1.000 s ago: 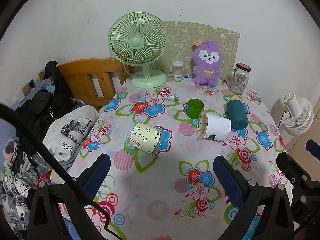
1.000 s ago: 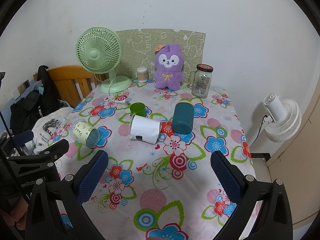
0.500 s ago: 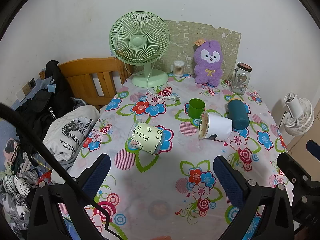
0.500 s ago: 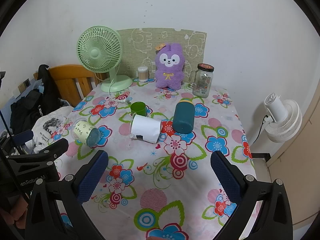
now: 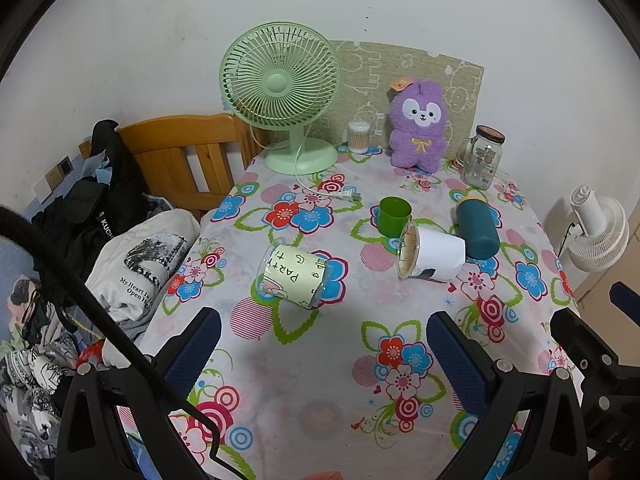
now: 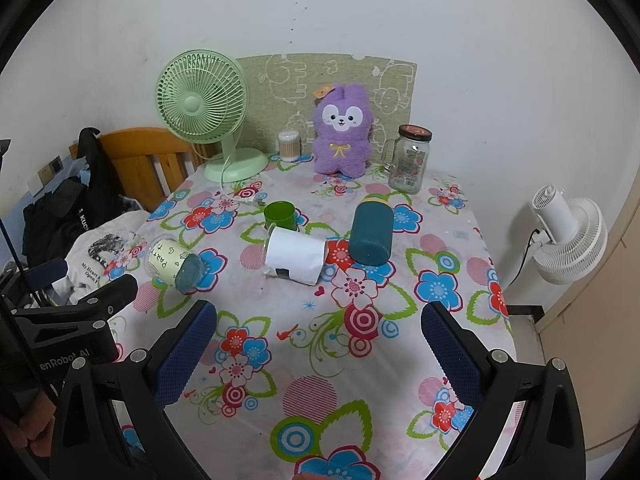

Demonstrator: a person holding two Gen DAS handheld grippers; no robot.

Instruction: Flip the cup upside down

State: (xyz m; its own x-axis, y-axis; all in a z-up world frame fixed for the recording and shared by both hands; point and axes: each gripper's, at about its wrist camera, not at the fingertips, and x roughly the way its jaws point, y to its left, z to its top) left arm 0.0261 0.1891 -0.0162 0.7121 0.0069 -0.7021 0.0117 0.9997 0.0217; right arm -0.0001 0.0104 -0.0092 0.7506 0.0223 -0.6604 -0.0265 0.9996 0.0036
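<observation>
Since the last second both cameras have crept a little closer to the table [image 5: 328, 364] and nothing on it has shifted, you're still in the approach, no contact yet. Left gripper [image 5: 322, 354] has its jaws spread wide and empty; right gripper [image 6: 320, 346] the same, wide and empty, both hanging over the near edge of the floral cloth.

Four cups are in play (task doesn't say which one). The clear cup with the yellow "PARTY" label [image 5: 294, 276] lies on its side just ahead of the left gripper, mouth facing away to the left. The white paper-sleeved cup [image 5: 434, 254] also lies on its side mid-table, mouth toward the left, touching or nearly touching the teal cup [image 5: 478, 226], which already looks mouth-down. The green cup [image 5: 395, 216] stands upright behind them, mouth up.

My read: the left gripper is lined up on the PARTY cup, so that's your likely first grab. Round and on its side, so it may roll as you close.
</observation>
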